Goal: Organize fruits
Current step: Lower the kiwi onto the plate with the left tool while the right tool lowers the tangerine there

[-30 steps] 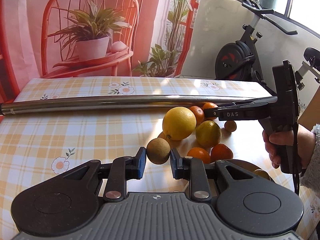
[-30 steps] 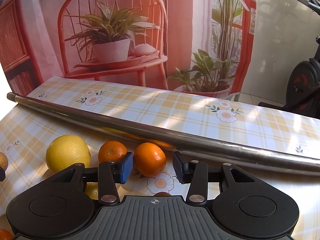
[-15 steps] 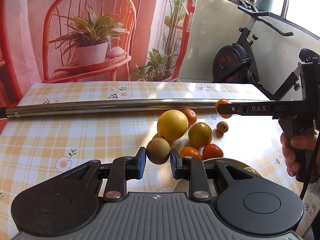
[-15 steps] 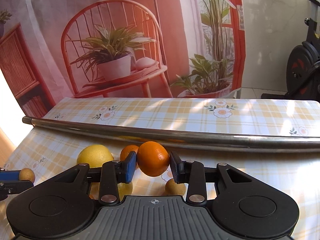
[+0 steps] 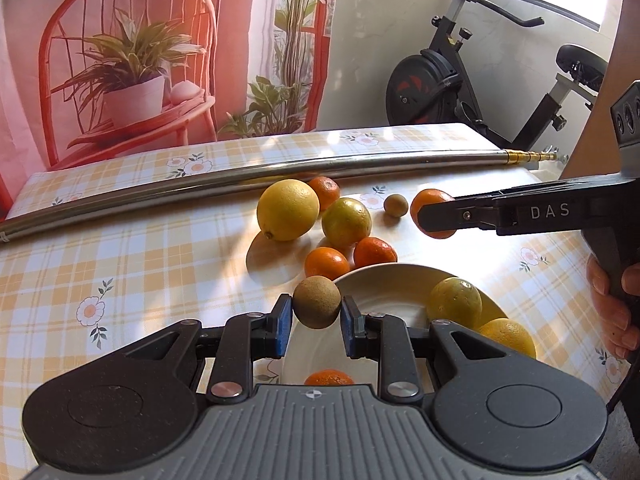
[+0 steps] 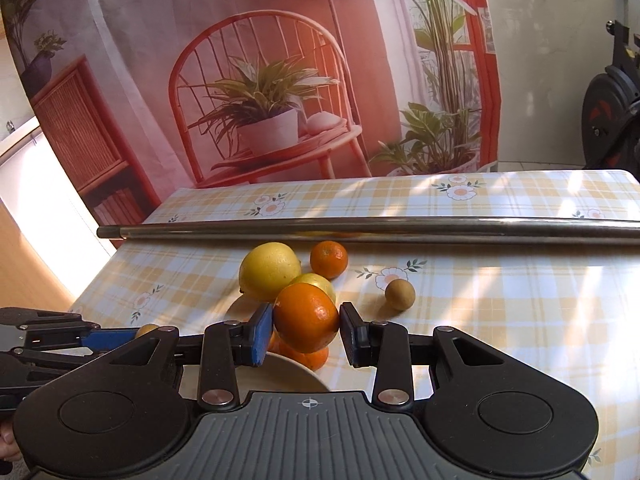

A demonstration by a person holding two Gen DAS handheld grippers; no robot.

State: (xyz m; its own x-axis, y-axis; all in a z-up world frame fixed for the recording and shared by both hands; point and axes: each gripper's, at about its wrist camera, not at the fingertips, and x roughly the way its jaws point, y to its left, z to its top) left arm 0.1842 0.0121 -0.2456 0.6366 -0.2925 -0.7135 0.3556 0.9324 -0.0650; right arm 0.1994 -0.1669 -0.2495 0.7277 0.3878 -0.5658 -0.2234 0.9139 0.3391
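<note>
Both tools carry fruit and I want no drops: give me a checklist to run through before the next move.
1. Left tool shut on the brown fruit: ok.
2. Right tool shut on the orange: ok.
3. Bare space on the white plate beside the two yellow citrus: ok.
4. Brown fruit over the plate: not ok, it sits at the rim.
5. Orange over the plate: cannot tell.
6. Tools apart from each other: ok.
</note>
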